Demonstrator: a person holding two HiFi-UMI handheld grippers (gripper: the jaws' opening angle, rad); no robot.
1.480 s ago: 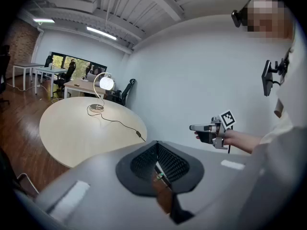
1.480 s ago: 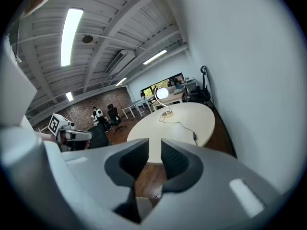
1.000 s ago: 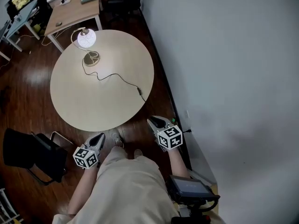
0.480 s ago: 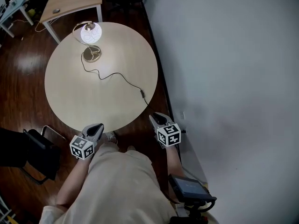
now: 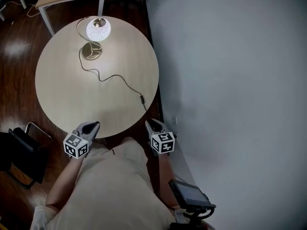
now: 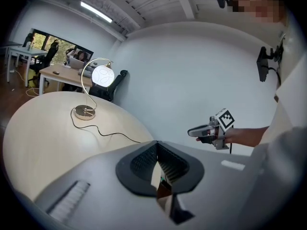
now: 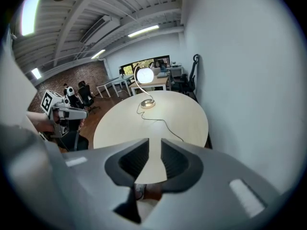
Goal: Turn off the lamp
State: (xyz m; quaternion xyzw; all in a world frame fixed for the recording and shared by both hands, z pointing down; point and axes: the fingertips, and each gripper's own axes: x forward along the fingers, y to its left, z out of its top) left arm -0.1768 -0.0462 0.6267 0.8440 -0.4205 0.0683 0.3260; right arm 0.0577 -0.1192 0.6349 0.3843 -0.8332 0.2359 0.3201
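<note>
Two grippers sit at the near edge of the round counter (image 5: 72, 95), one on each side of my body, because the reach has not begun. The left gripper (image 5: 95, 124) has its jaws pressed together at the tips with nothing in them. The right gripper (image 5: 149, 123) has its jaws spread a little, and only bare counter shows through the gap.

The lamp (image 5: 98, 30) stands on the far side of the counter, well away from both grippers, with its globe glowing. Its cord (image 5: 115, 77) trails back toward me, and a small dark piece (image 5: 142, 99) lies on it near the wall-side rim. I take that piece for an inline switch; it lies nearer the right gripper, so that is the one I'd use.

I can read no brand or writing, only the square markers on the gripper cubes.
</note>
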